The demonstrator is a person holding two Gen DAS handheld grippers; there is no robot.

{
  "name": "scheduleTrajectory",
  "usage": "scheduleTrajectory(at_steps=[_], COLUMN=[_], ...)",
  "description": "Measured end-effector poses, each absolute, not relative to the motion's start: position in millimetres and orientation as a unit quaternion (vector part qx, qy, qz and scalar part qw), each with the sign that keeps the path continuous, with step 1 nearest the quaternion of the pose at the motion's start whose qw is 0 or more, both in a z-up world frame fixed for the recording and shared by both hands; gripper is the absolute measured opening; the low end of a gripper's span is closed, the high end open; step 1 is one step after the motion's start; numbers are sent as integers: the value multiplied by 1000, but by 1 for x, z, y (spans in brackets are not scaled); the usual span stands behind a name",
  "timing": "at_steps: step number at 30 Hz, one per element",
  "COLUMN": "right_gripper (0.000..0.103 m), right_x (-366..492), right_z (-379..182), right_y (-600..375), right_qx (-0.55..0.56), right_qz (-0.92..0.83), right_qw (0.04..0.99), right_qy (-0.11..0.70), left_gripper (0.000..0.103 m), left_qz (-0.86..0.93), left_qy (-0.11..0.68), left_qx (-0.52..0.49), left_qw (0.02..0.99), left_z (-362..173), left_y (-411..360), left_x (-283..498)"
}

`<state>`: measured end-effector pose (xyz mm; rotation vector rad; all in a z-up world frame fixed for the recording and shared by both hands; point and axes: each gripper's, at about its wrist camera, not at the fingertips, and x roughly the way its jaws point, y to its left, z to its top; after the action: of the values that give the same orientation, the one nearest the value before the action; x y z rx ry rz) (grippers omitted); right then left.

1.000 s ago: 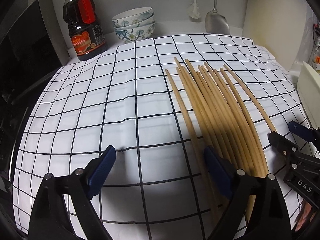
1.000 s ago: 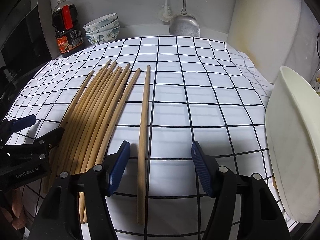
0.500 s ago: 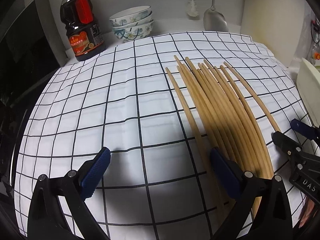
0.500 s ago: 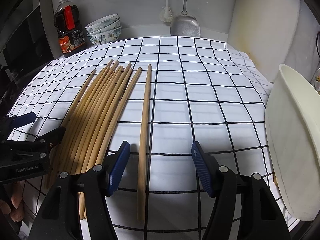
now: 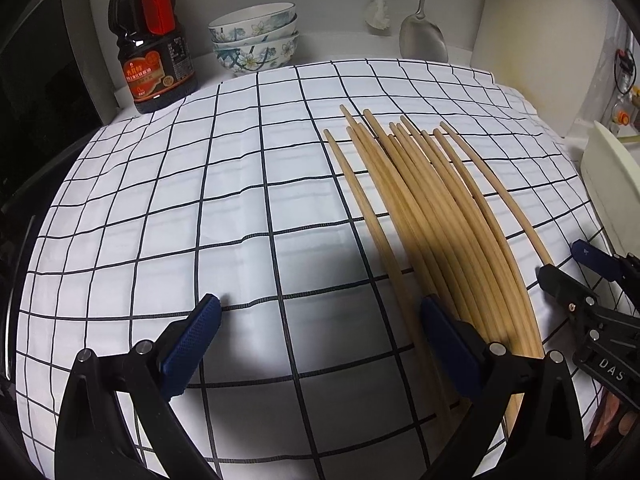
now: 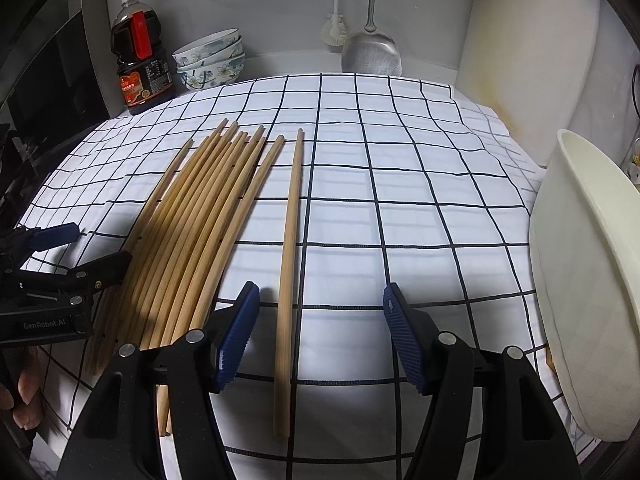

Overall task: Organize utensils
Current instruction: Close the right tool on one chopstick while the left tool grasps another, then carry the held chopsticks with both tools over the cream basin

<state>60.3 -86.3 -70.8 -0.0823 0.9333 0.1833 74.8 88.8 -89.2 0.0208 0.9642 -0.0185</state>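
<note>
Since a second ago, very little shifts: both grippers sit slightly nearer the camera side of the cloth, the chopsticks lie where they lay, and both sets of jaws keep their wide spread.

Left wrist view: the left gripper [image 5: 320, 332] hovers low over the checked cloth [image 5: 200, 200], jaws spread wide with nothing between them but bare cloth. Its right-hand finger sits over the near ends of the bundle of chopsticks [image 5: 436, 216], which fans from the centre right of the frame down to the lower right. At the far right edge the right gripper [image 5: 576, 264] shows, also spread.

Right wrist view: the right gripper [image 6: 320, 336] is open wide, straddling the lone chopstick [image 6: 290, 264], which runs from the middle of the frame to the bottom centre, apart from the rest. Neither pad touches it. The bundle [image 6: 192, 232] lies to the left of it, its near ends passing under the left finger of this gripper.

At the upper left of this frame stand a dark sauce bottle [image 6: 140, 68] and stacked floral bowls [image 6: 212, 60]. A metal spatula [image 6: 372, 52] hangs at the top centre, and a white basin [image 6: 592, 280] fills the right edge.
</note>
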Motion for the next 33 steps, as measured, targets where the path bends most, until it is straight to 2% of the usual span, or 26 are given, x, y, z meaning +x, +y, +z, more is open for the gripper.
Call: scheduleTrajectory(at_steps=[3, 4, 8, 9, 11, 13, 14, 15, 17, 25, 33], right_gripper=[62, 62, 59, 55, 48, 37, 28, 18, 7, 6, 6], right_x=[60, 60, 59, 59, 58, 57, 56, 57, 58, 59, 52], right_z=[-71, -70, -70, -70, -69, -68, -68, -68, -68, -64, -35], right_y=[-86, -86, -84, -83, -80, -77, -77, -78, -82, -95, -101], right_qx=[-42, -43, -46, -48, -51, -54, -55, -55, -48, 7, 24], right_qz=[87, 87, 94, 98, 104, 109, 108, 106, 102, 107, 106], right_qw=[888, 888, 887, 886, 886, 886, 886, 886, 887, 884, 900], right_qy=[450, 450, 450, 450, 449, 448, 448, 448, 449, 454, 421], left_gripper=[97, 93, 65, 60, 38, 26, 16, 11, 8, 8, 8], left_qz=[-7, -9, -18, -24, -32, -36, -44, -48, -49, -60, -66], left_qy=[463, 462, 446, 443, 439, 436, 435, 435, 435, 442, 419], left_qx=[12, 9, 13, 14, 17, 21, 18, 16, 14, -26, -37], left_qw=[886, 887, 895, 896, 898, 899, 899, 899, 899, 894, 905], left_z=[-89, -89, -85, -84, -83, -82, -82, -82, -82, -79, -55], left_y=[87, 87, 82, 78, 74, 69, 67, 66, 66, 76, 75], left_x=[76, 76, 71, 69, 66, 65, 64, 64, 64, 65, 60])
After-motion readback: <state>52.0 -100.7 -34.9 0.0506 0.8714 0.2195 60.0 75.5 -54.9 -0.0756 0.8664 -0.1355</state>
